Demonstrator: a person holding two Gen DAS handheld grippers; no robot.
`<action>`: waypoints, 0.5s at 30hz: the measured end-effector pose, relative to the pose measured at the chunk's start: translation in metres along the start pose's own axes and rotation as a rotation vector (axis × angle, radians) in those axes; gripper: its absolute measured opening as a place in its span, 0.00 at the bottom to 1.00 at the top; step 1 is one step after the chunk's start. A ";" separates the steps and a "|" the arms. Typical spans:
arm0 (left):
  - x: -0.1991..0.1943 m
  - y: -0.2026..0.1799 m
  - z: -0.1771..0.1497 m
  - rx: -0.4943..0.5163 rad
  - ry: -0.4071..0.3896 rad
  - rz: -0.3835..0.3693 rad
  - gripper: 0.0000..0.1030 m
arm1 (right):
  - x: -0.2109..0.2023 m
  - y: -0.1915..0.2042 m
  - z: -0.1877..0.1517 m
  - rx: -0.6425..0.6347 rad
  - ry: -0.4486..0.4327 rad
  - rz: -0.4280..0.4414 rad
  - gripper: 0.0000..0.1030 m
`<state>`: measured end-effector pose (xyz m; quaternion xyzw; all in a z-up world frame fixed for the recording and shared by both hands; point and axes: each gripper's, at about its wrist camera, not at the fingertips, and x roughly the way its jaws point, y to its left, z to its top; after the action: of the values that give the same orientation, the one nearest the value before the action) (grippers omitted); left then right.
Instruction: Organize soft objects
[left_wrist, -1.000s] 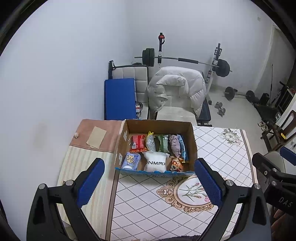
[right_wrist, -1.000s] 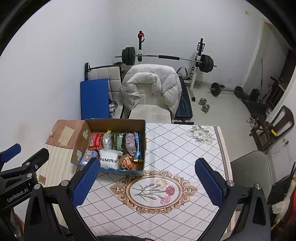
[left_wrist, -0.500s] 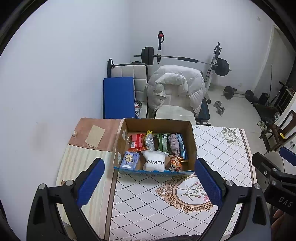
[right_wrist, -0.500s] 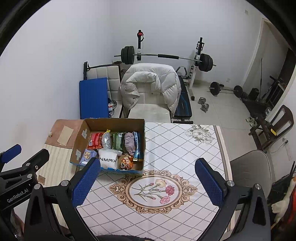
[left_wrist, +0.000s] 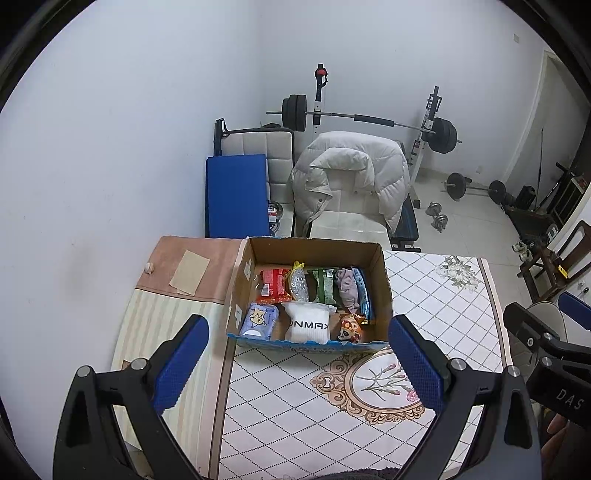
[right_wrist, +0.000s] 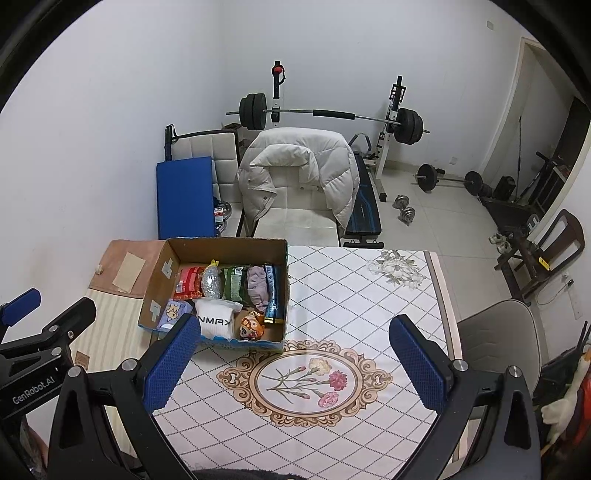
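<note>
An open cardboard box (left_wrist: 314, 249) stands on the table (left_wrist: 424, 295), packed with soft items: a red packet (left_wrist: 273, 284), a green packet (left_wrist: 323, 286), a purple cloth (left_wrist: 347, 288), a white sock bundle (left_wrist: 308, 321), a light blue pack (left_wrist: 258, 319) and a small orange plush (left_wrist: 351, 328). The box (right_wrist: 229, 245) also shows in the right wrist view. My left gripper (left_wrist: 297, 365) is open and empty, high above the table in front of the box. My right gripper (right_wrist: 293, 363) is open and empty, above the floral medallion (right_wrist: 303, 384), right of the box.
A chair with a white puffer jacket (left_wrist: 351, 173) stands behind the table. A blue mat (left_wrist: 236, 195) leans on the wall. A barbell rack (left_wrist: 369, 122) and dumbbells (left_wrist: 437, 218) are farther back. A grey chair (right_wrist: 495, 339) is at the table's right.
Both grippers have risen and drawn back slightly, so the box and table look a little smaller. Both stay open and empty.
</note>
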<state>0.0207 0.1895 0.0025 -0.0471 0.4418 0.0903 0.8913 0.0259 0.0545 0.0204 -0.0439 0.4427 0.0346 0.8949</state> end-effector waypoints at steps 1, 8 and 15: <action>0.000 0.001 0.000 0.002 0.000 0.000 0.97 | 0.000 0.000 0.000 0.001 -0.001 -0.001 1.00; 0.001 -0.003 0.002 0.005 0.007 -0.004 0.97 | -0.001 0.000 0.000 0.001 -0.001 -0.001 1.00; 0.000 -0.002 0.003 0.009 0.005 -0.002 0.97 | -0.002 -0.002 0.001 0.002 -0.004 -0.001 1.00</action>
<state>0.0232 0.1878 0.0045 -0.0439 0.4445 0.0876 0.8904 0.0254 0.0529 0.0224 -0.0434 0.4409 0.0339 0.8959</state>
